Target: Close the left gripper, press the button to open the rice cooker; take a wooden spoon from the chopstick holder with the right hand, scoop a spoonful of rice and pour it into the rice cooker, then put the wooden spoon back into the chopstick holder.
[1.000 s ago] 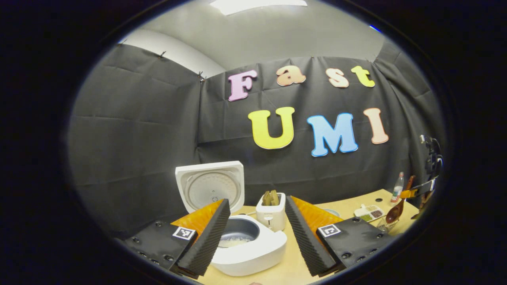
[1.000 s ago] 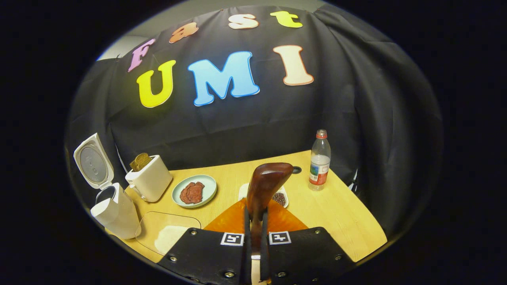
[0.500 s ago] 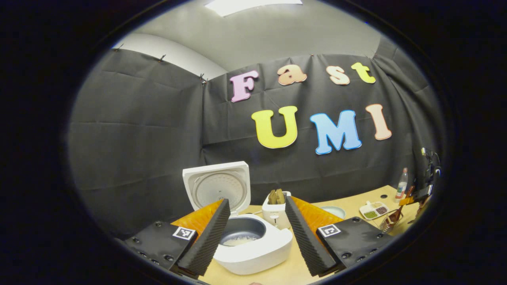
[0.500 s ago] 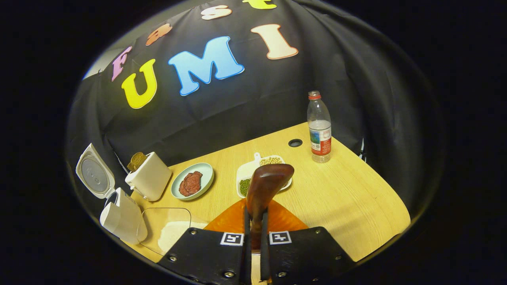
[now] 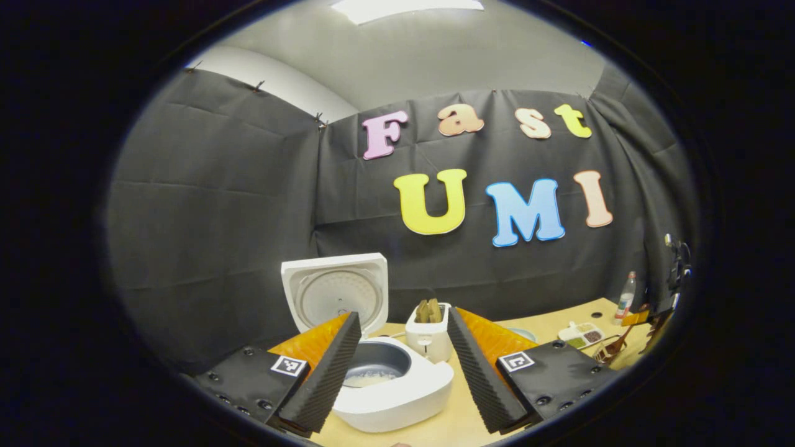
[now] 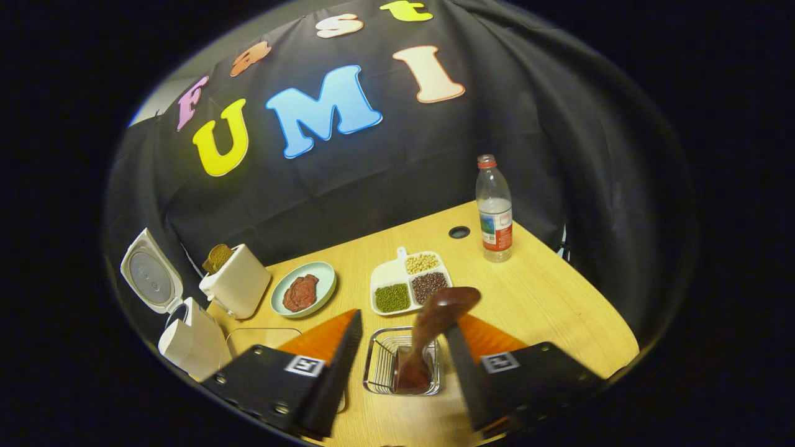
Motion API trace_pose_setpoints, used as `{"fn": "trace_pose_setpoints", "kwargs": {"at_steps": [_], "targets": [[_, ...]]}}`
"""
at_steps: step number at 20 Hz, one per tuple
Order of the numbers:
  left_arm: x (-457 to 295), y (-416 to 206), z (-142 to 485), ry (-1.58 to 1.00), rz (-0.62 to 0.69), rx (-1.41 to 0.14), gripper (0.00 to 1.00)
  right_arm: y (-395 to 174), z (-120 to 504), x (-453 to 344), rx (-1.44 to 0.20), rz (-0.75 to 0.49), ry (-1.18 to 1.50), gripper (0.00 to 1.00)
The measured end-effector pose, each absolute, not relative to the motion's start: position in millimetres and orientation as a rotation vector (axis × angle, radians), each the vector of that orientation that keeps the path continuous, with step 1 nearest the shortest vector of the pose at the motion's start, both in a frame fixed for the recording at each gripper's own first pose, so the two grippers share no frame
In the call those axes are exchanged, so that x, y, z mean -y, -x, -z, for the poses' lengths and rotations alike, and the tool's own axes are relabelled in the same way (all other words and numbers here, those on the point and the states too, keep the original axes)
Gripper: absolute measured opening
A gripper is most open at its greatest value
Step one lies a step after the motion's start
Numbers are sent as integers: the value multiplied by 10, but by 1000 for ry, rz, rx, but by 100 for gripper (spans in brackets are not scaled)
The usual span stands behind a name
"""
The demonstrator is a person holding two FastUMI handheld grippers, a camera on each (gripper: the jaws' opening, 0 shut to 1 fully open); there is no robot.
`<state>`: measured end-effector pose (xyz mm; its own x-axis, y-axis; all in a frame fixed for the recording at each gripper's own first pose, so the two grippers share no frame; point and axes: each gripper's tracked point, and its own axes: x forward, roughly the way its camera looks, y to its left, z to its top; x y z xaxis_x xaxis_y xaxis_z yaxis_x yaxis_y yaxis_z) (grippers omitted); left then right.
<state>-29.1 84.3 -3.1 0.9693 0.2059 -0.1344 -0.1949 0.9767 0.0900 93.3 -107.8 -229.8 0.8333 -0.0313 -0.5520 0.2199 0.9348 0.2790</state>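
Observation:
The wooden spoon (image 6: 435,320) stands in the wire chopstick holder (image 6: 380,366), bowl end up and leaning right. My right gripper (image 6: 404,323) is open just above the holder, one finger on each side of the spoon, neither touching it. The white rice cooker (image 5: 397,391) is open with its lid (image 5: 335,295) upright and some rice in the pot. My left gripper (image 5: 404,315) hangs open over the cooker's near side. The cooker (image 6: 186,341) also shows at the left edge of the right gripper view. Far right in the left gripper view stands the spoon (image 5: 616,346).
On the wooden table (image 6: 546,310) are a white toaster (image 6: 236,287) with bread, a plate (image 6: 313,297) with something red, a divided dish (image 6: 407,287) of beans, a water bottle (image 6: 494,211) and a clear tray (image 6: 248,340) beside the cooker.
My right gripper has opened and let go of the wooden spoon, which now stands in the wire holder. The left gripper has barely moved and stays open.

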Motion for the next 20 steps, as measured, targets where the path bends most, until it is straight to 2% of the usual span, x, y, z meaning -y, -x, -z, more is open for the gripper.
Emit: {"fn": "trace_pose_setpoints", "kwargs": {"at_steps": [1,2,9,10,11,13,14,20], "targets": [[-866,261,20,-74,-200,-140,96,-893,2246,1104,-561,157,-328,99],[-886,235,23,-71,-197,-136,100,-870,2150,1148,-549,175,-317,98],[-1193,24,-31,-39,-199,-117,100,-694,1496,1327,-416,266,-183,98],[-1248,-8,-40,-38,-202,-116,91,-679,1377,1315,-394,271,-172,98],[-1308,-58,-57,-37,-206,-115,97,-666,1257,1283,-372,273,-164,98],[-1423,-151,-100,-38,-211,-109,100,-631,1041,1215,-327,276,-148,98],[-1490,-208,-110,-41,-215,-108,96,-620,934,1177,-307,276,-136,98],[-1991,-626,-257,-82,-275,-113,100,-500,525,866,-229,263,-91,97]]}}
